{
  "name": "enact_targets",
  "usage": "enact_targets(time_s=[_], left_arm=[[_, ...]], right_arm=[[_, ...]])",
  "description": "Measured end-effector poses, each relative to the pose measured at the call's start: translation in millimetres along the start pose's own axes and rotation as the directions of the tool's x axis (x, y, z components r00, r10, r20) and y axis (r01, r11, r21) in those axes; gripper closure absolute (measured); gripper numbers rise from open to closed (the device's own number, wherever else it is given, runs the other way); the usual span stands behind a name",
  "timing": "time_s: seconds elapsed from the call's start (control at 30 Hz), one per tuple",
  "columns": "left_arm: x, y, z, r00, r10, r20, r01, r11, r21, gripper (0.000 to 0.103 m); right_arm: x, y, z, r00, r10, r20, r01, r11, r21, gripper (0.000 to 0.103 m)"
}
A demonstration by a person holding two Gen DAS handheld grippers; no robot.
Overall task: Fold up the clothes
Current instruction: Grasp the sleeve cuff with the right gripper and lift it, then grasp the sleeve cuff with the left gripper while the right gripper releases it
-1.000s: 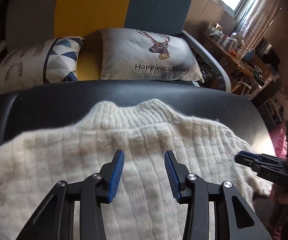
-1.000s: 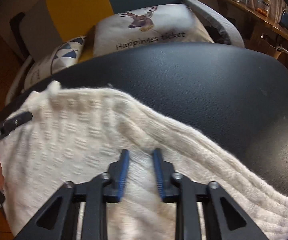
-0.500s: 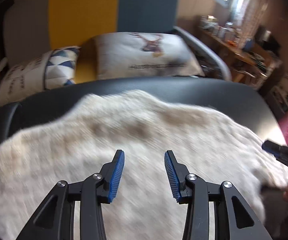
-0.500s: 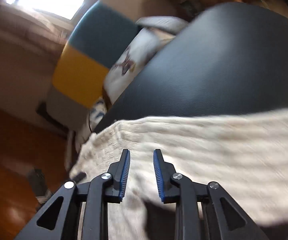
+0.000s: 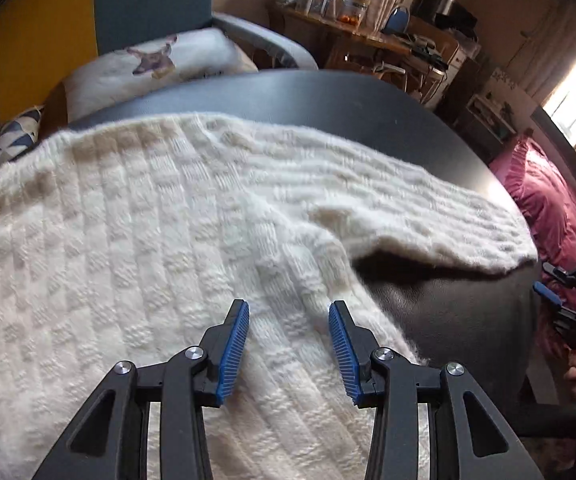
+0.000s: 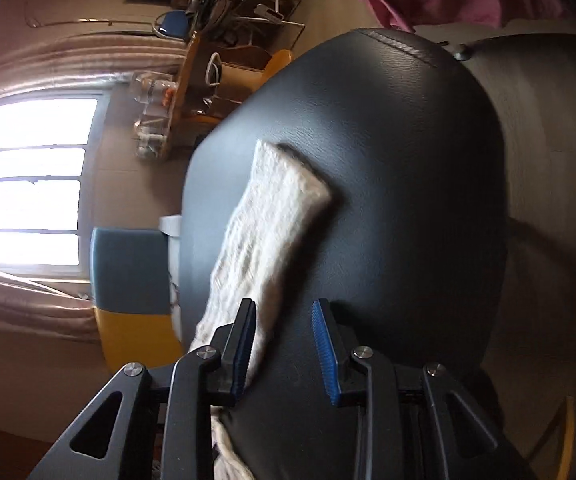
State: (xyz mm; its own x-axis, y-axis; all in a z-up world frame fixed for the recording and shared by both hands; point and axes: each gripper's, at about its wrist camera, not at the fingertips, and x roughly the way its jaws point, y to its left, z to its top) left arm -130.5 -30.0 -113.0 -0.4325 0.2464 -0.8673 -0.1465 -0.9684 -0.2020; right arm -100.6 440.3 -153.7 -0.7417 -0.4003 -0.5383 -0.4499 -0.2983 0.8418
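One dark leather-topped desk [image 5: 368,96] fills the space ahead of both grippers, and a cream knitted sweater [image 5: 136,240] lies spread across most of it. The sweater's body sits directly under and ahead of the left gripper [image 5: 288,344], and its sleeve [image 5: 408,208] runs away to that gripper's right, reaching the desk's edge. In the right wrist view the picture is rolled sideways; the same sleeve [image 6: 272,216] stretches forward from the right gripper [image 6: 284,344], its cuff end lying flat on the desk ahead. The left gripper hangs released above the knit, blue pads apart with nothing pinched between them. The right gripper's jaws are opening; the sleeve edge passes just beside one pad, and bare desk shows between them.
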Motion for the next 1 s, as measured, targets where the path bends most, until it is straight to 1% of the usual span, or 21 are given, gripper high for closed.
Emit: enact_targets(time_s=[0.1,0.13,0.2,0.23,0.27,0.33,0.4,0.53,0.6,0.67,0.8,0.87,0.9,0.93,1.0], left_arm=[[2.7,-8.4,-3.2,0.999,0.036,0.005,-0.036,0.998,0.045,0.059],[3.0,-9.9,-4.0,0.999,0.042,0.006,-0.042,0.998,0.05,0.059],[3.4,-11.6,-5.4,0.999,0.051,0.011,-0.052,0.997,0.051,0.058],[3.2,-11.5,-5.2,0.999,0.052,0.011,-0.052,0.998,0.046,0.058],[2.9,-11.1,-4.6,0.999,0.051,0.009,-0.051,0.998,0.04,0.058],[0.8,-8.5,-3.9,0.999,0.04,0.006,-0.04,0.999,0.019,0.058],[-3.9,-3.0,-3.7,1.0,0.014,0.004,-0.014,1.0,-0.017,0.058],[-19.6,8.9,-10.1,0.999,-0.046,0.009,0.047,0.995,-0.086,0.058],[-25.1,15.7,-13.8,0.999,-0.053,0.008,0.053,0.993,-0.105,0.058],[-30.6,22.7,-17.9,0.998,-0.055,0.013,0.056,0.99,-0.13,0.058],[-41.0,37.9,-27.8,0.998,-0.057,0.023,0.06,0.98,-0.189,0.057],[-47.7,48.4,-33.9,0.998,-0.063,0.027,0.067,0.974,-0.216,0.057],[-52.2,53.1,-38.4,0.998,-0.062,0.03,0.067,0.971,-0.228,0.057],[-55.5,58.0,-41.3,0.998,-0.062,0.033,0.068,0.968,-0.241,0.057],[-59.8,66.9,-44.9,0.997,-0.067,0.035,0.074,0.961,-0.267,0.057]], right_arm=[[13.9,8.9,10.0,0.999,0.006,0.035,-0.005,1.0,-0.027,0.074],[18.1,15.9,11.5,0.999,-0.015,0.048,0.018,0.998,-0.068,0.076],[25.2,30.5,11.8,0.994,-0.083,0.074,0.094,0.983,-0.161,0.083],[28.9,37.0,13.5,0.99,-0.116,0.083,0.131,0.97,-0.206,0.091],[32.5,41.4,15.5,0.987,-0.134,0.086,0.151,0.96,-0.235,0.095],[38.5,48.1,19.4,0.984,-0.157,0.089,0.175,0.945,-0.276,0.096],[42.2,53.8,24.2,0.985,-0.154,0.078,0.171,0.941,-0.291,0.095],[50.9,73.3,27.4,0.991,-0.127,0.048,0.136,0.923,-0.36,0.095],[57.7,80.6,29.4,0.993,-0.113,0.023,0.114,0.926,-0.361,0.095],[63.0,88.6,29.1,0.997,-0.071,-0.009,0.063,0.934,-0.352,0.095],[83.0,122.4,8.4,0.996,-0.063,-0.069,0.028,0.904,-0.426,0.095],[97.9,142.2,-9.6,0.991,-0.096,-0.095,0.038,0.874,-0.485,0.095],[106.6,150.7,-19.7,0.985,-0.146,-0.095,0.074,0.846,-0.528,0.095],[116.4,156.3,-29.8,0.973,-0.213,-0.085,0.125,0.803,-0.583,0.095],[132.6,155.8,-46.6,0.944,-0.322,-0.072,0.196,0.723,-0.662,0.095]])
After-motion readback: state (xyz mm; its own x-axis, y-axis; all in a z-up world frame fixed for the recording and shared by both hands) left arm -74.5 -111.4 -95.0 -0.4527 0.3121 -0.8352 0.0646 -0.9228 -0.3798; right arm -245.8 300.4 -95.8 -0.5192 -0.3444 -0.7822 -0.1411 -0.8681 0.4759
